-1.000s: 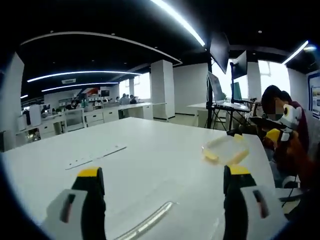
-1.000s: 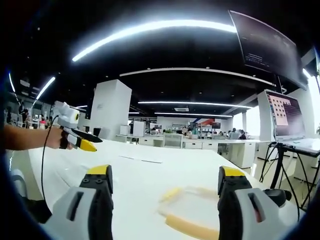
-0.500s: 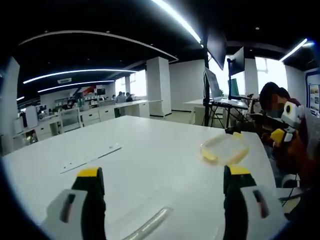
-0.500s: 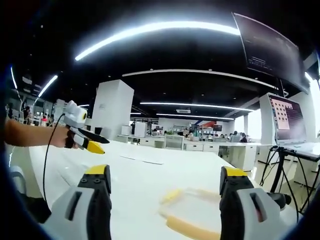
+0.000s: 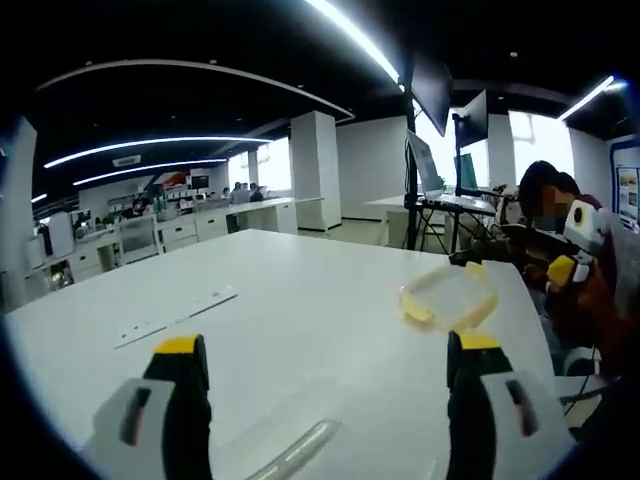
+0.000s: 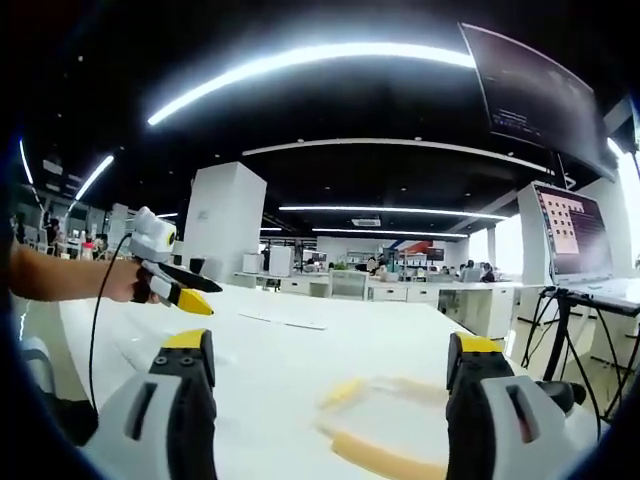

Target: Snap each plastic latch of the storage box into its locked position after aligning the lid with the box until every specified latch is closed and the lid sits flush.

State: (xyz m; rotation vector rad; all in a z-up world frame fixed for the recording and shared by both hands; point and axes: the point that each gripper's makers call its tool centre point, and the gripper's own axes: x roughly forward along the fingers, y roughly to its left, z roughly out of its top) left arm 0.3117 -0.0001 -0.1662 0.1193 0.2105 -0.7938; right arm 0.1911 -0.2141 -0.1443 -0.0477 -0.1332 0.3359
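On the white worktop, toward its far right edge in the left gripper view, sits the clear storage box with yellow latches. Nearer, the left gripper hovers with jaws wide apart, holding nothing. The right gripper likewise hangs wide-jawed and empty, the box just beyond it.

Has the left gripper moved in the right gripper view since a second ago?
Yes. Against the white pillar, the left gripper has shifted right, closer to it, and slightly lower, over the white table. The pillar itself barely shifted.
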